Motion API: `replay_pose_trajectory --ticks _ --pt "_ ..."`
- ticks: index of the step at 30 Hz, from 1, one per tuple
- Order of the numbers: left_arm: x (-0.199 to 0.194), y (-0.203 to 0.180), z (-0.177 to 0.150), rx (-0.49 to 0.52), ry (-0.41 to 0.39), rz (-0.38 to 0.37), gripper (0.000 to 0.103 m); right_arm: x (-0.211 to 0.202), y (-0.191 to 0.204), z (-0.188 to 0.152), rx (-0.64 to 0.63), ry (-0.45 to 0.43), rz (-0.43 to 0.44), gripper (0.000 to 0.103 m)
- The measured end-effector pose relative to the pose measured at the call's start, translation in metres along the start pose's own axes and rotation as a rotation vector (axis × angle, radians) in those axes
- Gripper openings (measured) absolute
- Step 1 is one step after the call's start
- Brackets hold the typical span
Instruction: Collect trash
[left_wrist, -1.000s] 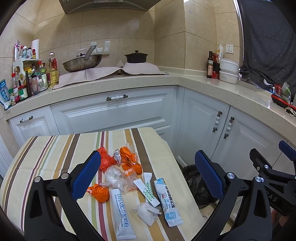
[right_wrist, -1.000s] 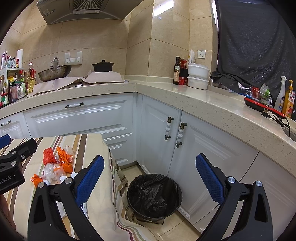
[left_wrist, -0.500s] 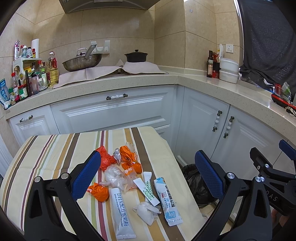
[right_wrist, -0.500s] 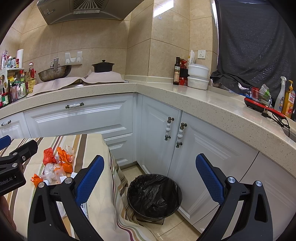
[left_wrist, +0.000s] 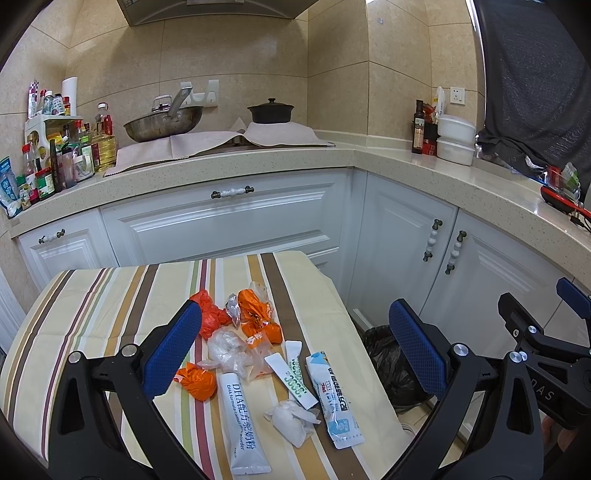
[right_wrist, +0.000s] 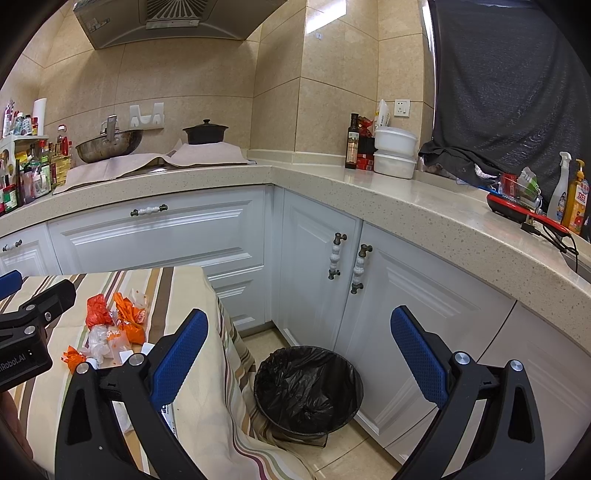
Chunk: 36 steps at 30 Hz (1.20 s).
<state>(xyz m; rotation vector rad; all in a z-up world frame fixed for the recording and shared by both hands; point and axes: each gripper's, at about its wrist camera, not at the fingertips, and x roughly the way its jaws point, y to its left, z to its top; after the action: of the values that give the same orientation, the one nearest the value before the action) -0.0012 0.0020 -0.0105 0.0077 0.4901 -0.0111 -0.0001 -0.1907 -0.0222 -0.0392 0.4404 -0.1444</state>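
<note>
Trash lies on a striped tablecloth (left_wrist: 92, 306): orange wrappers (left_wrist: 255, 314), a clear plastic bag (left_wrist: 225, 347), a white DHA tube (left_wrist: 242, 421), a green-print sachet (left_wrist: 293, 373), a blue sachet (left_wrist: 332, 398) and a crumpled white wad (left_wrist: 290, 417). My left gripper (left_wrist: 295, 350) hangs open above the pile, holding nothing. In the right wrist view my right gripper (right_wrist: 299, 354) is open and empty above a bin with a black liner (right_wrist: 308, 387) on the floor right of the table. The orange wrappers (right_wrist: 125, 317) show at its left.
White cabinets (right_wrist: 317, 280) wrap the corner behind the bin. The counter (left_wrist: 229, 158) carries a wok (left_wrist: 162, 125), a black pot (left_wrist: 270, 112), bottles (left_wrist: 55, 158) and white containers (right_wrist: 395, 151). The right gripper's body (left_wrist: 546, 362) shows at the left view's right edge.
</note>
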Motion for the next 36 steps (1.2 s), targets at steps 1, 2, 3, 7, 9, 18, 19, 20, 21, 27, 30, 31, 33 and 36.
replay_pose_trajectory --ticks 1,2,3,7,9,18,19,20,21,27,30,31,33,36 --pt "0.000 0.000 -0.001 0.000 0.000 0.000 0.099 0.000 0.000 0.000 -0.004 -0.002 0.000 0.097" --pt "0.000 0.000 -0.001 0.000 0.001 0.000 0.099 0.000 0.000 0.000 -0.004 -0.002 0.000 0.097" --pt "0.000 0.000 -0.001 0.000 0.001 0.000 0.099 0.000 0.000 0.000 -0.003 -0.003 0.000 0.097" --pt "0.000 0.000 0.000 0.000 0.001 0.001 0.099 0.000 0.000 0.000 -0.004 -0.003 -0.001 0.097" --pt "0.000 0.000 0.000 -0.001 0.000 0.001 0.099 0.000 0.000 0.000 -0.004 -0.003 0.000 0.097" --pt "0.002 0.000 -0.004 -0.003 0.002 0.002 0.099 0.000 0.001 -0.001 -0.005 -0.001 0.005 0.097" --pt "0.002 0.000 -0.005 -0.004 0.001 0.006 0.099 0.000 0.003 -0.001 -0.006 -0.001 0.010 0.097" --pt "0.002 0.003 -0.007 -0.007 -0.002 0.014 0.099 0.000 0.004 -0.001 -0.007 -0.001 0.015 0.097" --pt "0.003 0.006 -0.008 -0.011 -0.003 0.018 0.099 0.001 0.006 -0.002 -0.010 0.000 0.022 0.097" --pt "0.020 0.043 -0.024 -0.059 0.081 0.050 0.099 0.013 0.030 -0.018 -0.032 0.031 0.110 0.097" --pt "0.024 0.064 -0.040 -0.071 0.109 0.097 0.099 0.023 0.052 -0.033 -0.075 0.056 0.157 0.097" --pt "0.025 0.070 -0.047 -0.067 0.119 0.117 0.099 0.025 0.059 -0.039 -0.089 0.065 0.171 0.096" --pt "0.025 0.079 -0.060 -0.062 0.140 0.146 0.097 0.031 0.071 -0.049 -0.109 0.088 0.199 0.097" --pt "0.027 0.090 -0.078 -0.063 0.186 0.164 0.097 0.037 0.087 -0.067 -0.124 0.124 0.249 0.096"
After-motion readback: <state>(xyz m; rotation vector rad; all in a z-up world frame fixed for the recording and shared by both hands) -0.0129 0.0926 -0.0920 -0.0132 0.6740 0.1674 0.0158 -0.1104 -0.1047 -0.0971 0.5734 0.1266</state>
